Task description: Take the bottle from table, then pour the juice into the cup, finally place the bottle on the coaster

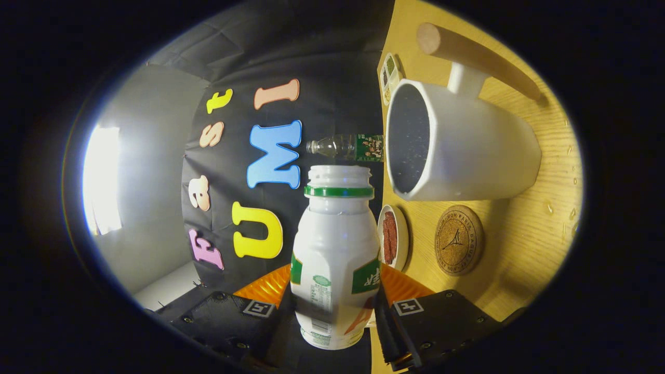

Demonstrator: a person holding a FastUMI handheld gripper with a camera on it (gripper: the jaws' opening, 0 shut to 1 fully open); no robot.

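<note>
Clearly the bottle point(335, 259) is in the grasp: the gripper point(335, 317) has both fingers pressed on its lower body, one on each side, and the whole view is rolled so that the table point(519, 270) stands like a wall beside it. The bottle's open neck, with its green ring, points past the fingers and sits just beside the cup point(457, 150), a little short of the dark mouth, with the neck not yet over the rim. The step in hand looks like the pour, with the tilt already well on. To do it well, I would bring the neck across until it hangs over the opening before tipping any further, since juice leaving now would likely fall on the wood between the cup and the small dish point(393, 237). The tilt should then go on slowly, so the stream starts thin and lands inside, not on the rim or on the cup's handle. The grip is low on a smooth plastic body, so the clench should hold steady as the weight shifts toward the neck; whether juice is flowing I cannot tell. Drops of liquid already lie on the table near its far side. The coaster point(459, 239) lies bare, just beside the dish and near the cup, ready for the bottle afterwards. A clear bottle point(343, 146) stands beyond, by the cup.
</note>
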